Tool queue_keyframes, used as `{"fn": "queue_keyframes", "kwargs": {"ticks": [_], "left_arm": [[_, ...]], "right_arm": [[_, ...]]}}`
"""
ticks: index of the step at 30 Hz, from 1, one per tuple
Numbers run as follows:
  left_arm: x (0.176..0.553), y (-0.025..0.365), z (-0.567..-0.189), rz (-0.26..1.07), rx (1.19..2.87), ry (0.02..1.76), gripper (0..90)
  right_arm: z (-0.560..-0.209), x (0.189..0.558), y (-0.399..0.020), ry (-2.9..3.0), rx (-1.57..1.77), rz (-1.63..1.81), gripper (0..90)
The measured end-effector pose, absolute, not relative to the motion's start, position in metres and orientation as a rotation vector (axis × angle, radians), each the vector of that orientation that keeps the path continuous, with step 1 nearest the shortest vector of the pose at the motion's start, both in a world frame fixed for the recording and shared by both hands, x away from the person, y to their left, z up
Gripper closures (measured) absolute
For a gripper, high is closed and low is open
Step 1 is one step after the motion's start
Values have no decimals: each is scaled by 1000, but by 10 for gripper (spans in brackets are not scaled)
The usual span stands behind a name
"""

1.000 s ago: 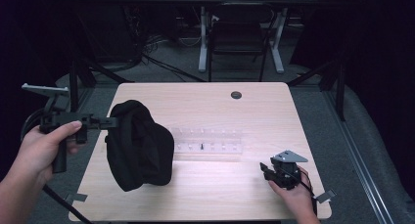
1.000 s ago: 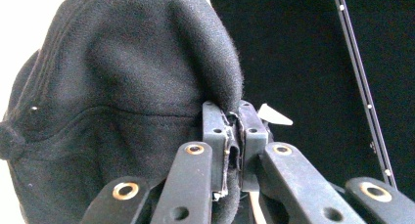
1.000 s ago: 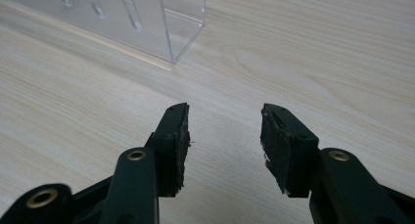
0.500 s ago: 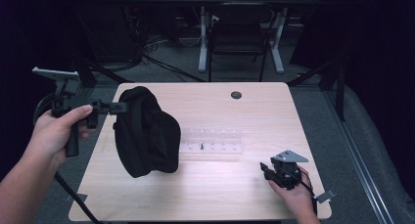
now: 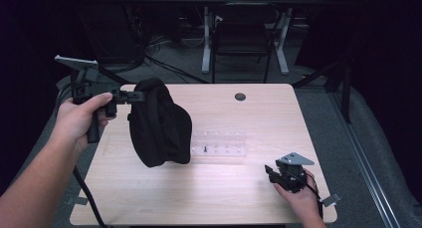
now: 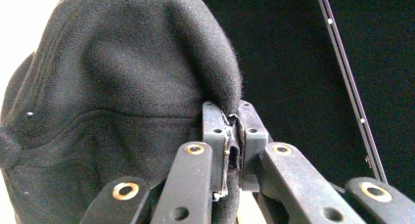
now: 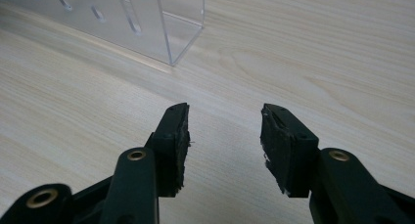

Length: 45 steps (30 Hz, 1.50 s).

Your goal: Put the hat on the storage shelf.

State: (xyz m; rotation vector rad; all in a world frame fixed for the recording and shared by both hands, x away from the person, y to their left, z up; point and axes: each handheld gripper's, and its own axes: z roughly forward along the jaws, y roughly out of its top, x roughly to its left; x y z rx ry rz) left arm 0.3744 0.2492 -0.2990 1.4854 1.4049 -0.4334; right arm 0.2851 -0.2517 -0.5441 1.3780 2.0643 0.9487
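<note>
While the left gripper pinches a fold of a black cap at the cap's upper edge, its jaws are pressed almost together with fabric caught between them, as the left gripper view shows close up. The cap hangs from that grip, lifted above the left part of the wooden table, its lower end low over the tabletop; whether it touches the wood cannot be told. The right gripper rests low at the table's near right corner in the person's right hand, its jaws standing apart with nothing between them and bare wood below. A clear plastic rack sits at the middle of the table, just right of the hanging cap and well apart from the right gripper. Judging by this, the pickup is done; carrying the cap and setting it down somewhere is left.
</note>
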Motion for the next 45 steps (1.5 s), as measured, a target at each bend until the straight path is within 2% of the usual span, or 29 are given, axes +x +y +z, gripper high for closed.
{"fn": "queue_keyframes", "kwargs": {"ticks": [22,45], "left_arm": [[404,215,-302,-423,1495,1429,857],[419,190,-308,-398,1525,1457,857]], "right_arm": [[-543,286,-254,2063,1375,963,531],[-541,286,-255,2055,1380,984,532]]}}
